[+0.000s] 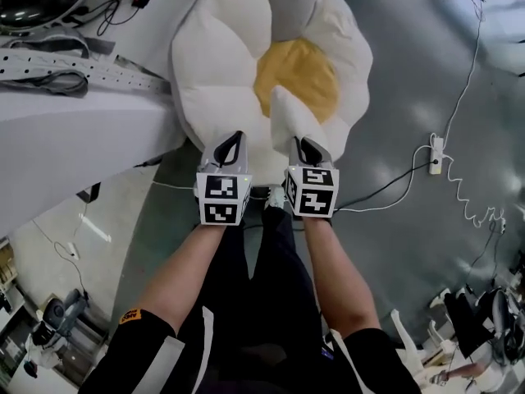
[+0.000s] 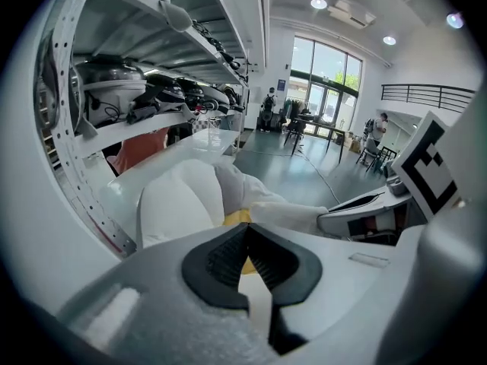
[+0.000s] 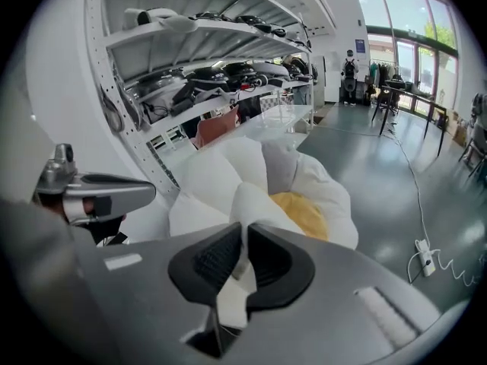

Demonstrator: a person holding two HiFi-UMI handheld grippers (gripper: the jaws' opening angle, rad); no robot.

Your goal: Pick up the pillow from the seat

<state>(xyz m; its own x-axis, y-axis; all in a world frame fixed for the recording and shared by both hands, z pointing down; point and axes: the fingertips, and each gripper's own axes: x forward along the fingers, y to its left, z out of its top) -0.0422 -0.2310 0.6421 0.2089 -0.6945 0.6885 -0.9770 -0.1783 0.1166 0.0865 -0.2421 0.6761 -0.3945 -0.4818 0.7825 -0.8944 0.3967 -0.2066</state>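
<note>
A flower-shaped pillow (image 1: 221, 64) with white petals and a yellow centre (image 1: 295, 76) hangs in front of me, above the grey floor. My left gripper (image 1: 236, 135) is shut on the pillow's lower edge, with white cloth pinched between its pads. My right gripper (image 1: 302, 142) is shut on a raised white petal next to the yellow centre. In the left gripper view the pillow (image 2: 183, 204) bulges behind the closed left gripper (image 2: 245, 238). The right gripper view shows the pillow (image 3: 228, 173) folded up into the right gripper (image 3: 243, 249).
A white table (image 1: 66, 130) with perforated rails stands at the left, close to the pillow. White cables and a power strip (image 1: 436, 154) lie on the floor at the right. Loaded shelves (image 3: 213, 44) rise behind the pillow. My legs are below the grippers.
</note>
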